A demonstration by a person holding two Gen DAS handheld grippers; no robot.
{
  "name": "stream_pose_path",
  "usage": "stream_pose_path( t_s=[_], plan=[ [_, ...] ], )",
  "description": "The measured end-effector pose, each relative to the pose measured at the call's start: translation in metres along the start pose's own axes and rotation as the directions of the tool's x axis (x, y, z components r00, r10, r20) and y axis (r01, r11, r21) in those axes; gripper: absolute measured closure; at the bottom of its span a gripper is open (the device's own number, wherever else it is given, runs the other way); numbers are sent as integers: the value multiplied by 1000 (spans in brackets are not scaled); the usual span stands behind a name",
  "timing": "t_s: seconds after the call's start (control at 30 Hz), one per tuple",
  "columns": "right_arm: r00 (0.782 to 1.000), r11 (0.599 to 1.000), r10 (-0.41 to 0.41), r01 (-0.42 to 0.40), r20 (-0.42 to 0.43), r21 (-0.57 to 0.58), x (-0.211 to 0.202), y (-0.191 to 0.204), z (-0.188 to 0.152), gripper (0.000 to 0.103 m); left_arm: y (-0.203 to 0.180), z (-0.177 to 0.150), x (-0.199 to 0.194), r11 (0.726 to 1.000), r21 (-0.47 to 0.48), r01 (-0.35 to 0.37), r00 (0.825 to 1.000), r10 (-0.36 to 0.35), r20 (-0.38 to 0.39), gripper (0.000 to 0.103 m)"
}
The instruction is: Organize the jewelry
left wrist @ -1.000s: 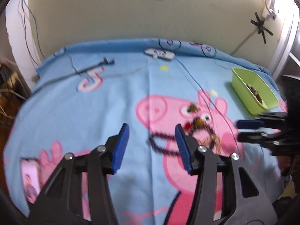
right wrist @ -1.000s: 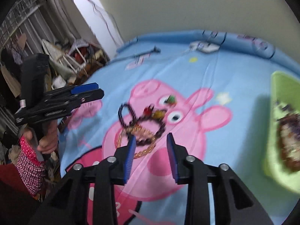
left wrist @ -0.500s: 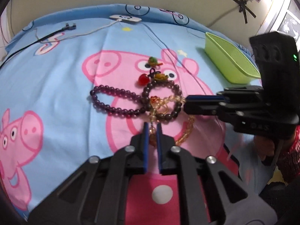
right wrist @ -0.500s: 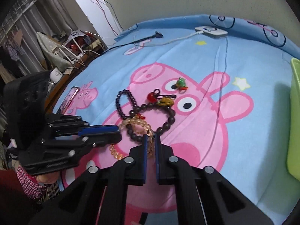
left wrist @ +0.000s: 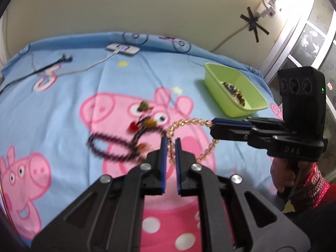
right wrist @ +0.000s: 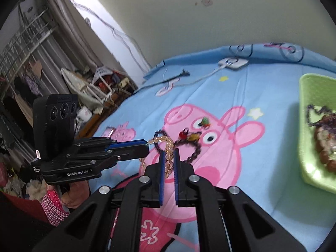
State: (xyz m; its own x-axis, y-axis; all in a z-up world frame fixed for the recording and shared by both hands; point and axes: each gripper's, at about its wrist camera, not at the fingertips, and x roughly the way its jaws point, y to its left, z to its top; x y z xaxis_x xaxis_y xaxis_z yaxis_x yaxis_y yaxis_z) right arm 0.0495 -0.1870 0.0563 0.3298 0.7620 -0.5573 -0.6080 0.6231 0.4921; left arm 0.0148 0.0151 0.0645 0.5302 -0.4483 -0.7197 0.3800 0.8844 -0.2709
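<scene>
An amber bead bracelet (left wrist: 189, 121) hangs stretched between both grippers, lifted off the blue cartoon-pig blanket (left wrist: 63, 105). My left gripper (left wrist: 171, 141) is shut on one part of it, and the right gripper (left wrist: 212, 125) pinches the other end. In the right wrist view the amber bracelet (right wrist: 162, 139) runs from my right gripper (right wrist: 168, 152) to the left gripper (right wrist: 147, 146). A dark purple bead bracelet (left wrist: 109, 147), a red charm (left wrist: 132, 127) and a green-orange charm (left wrist: 145, 105) lie on the blanket just beyond. The dark beads (right wrist: 195, 151) look blurred.
A lime green tray (left wrist: 241, 111) holding several bead pieces stands at the right; the same tray (right wrist: 308, 147) fills the right wrist view's right edge. A white charger (left wrist: 122, 49) with cables lies at the far edge. Cluttered racks (right wrist: 94, 84) stand beyond the bed's left side.
Both grippers went from open above the pile to shut on the amber bracelet, then rose, lifting and stretching it between them. The dark beads were tugged along.
</scene>
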Motion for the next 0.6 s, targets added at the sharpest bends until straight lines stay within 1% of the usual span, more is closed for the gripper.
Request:
stream_pose_path(
  t_s=[0.1,0.17,0.27,0.4,0.47,0.57,0.6],
  plan=[
    [997,1000,-22,21,71,21,-21,-12,7,103,-17,19,6,999,44,24,1000,-24,14,96],
    [991,998,-48,41,122,54,-37,-26,10,103,-35,36,13,996,80,39,999,-41,25,96],
    [980,992,-94,78,177,97,-61,-45,9,103,-64,63,34,990,121,74,997,-78,21,96],
    [952,977,-179,142,249,159,-96,-71,4,103,-106,92,66,978,176,116,993,-117,-1,96],
    [930,963,-237,188,281,192,-113,-84,-1,103,-126,102,84,971,206,123,992,-123,-13,96],
    [901,940,-314,251,298,231,-127,-100,-6,103,-147,109,108,965,229,130,991,-125,-38,96],
    [888,928,-347,280,301,244,-130,-106,-10,103,-151,109,114,964,235,124,992,-117,-45,96]
  ],
)
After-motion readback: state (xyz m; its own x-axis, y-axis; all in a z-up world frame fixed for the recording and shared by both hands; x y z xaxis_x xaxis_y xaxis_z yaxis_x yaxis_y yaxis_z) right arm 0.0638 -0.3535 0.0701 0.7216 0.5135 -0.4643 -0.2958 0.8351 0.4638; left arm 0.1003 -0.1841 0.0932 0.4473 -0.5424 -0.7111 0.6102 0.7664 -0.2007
